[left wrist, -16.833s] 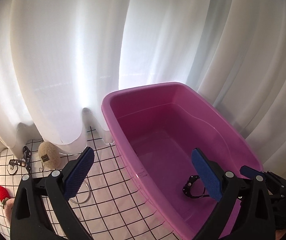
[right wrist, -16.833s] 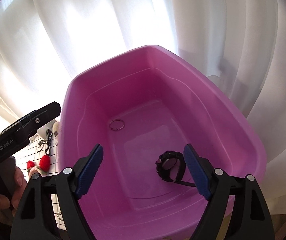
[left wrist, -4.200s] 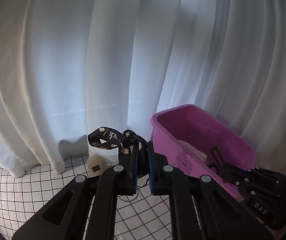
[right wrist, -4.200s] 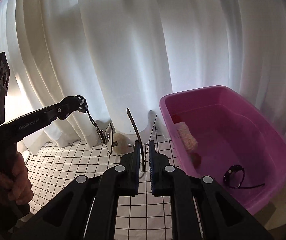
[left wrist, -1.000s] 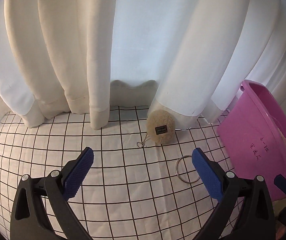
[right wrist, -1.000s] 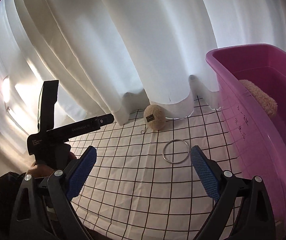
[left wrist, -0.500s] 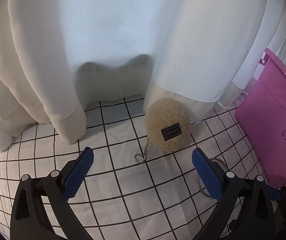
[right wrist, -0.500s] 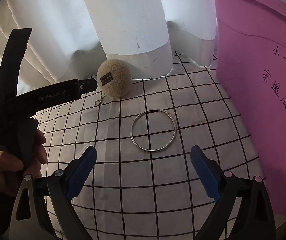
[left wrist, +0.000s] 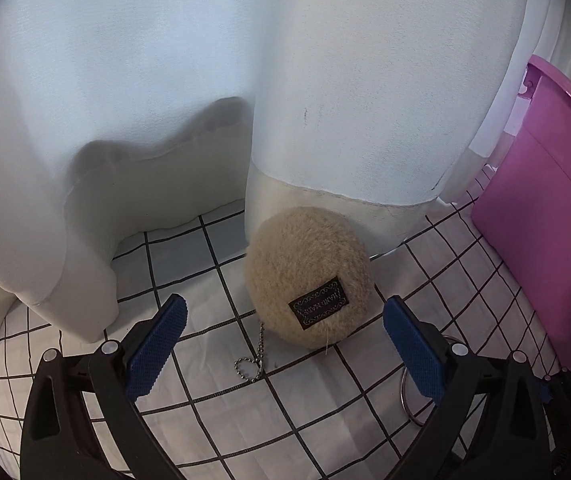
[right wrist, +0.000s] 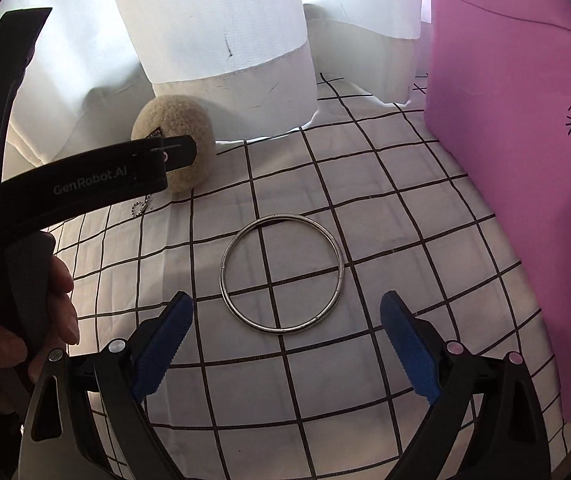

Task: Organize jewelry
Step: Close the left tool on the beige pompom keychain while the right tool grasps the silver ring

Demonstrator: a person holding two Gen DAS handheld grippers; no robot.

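A beige fluffy ball charm [left wrist: 309, 276] with a dark label and a bead chain [left wrist: 250, 356] lies on the checked cloth against the curtain. My left gripper [left wrist: 285, 344] is open, low over the cloth, with the charm just ahead between its blue pads. The charm also shows in the right wrist view [right wrist: 175, 136], partly behind the left gripper's body [right wrist: 105, 180]. A silver bangle [right wrist: 281, 274] lies flat on the cloth. My right gripper [right wrist: 285, 340] is open and empty just short of it. A sliver of the bangle [left wrist: 407, 396] shows beside the left gripper's right finger.
A pink plastic tub [right wrist: 525, 120] with handwriting on its side stands at the right, also in the left wrist view [left wrist: 545, 200]. White curtains [left wrist: 285, 80] hang down to the cloth along the back. The checked tablecloth [right wrist: 365, 208] covers the surface.
Both grippers have moved forward and down. The left one has closed in on the fluffy charm, the right one on the bangle. Both stay open.
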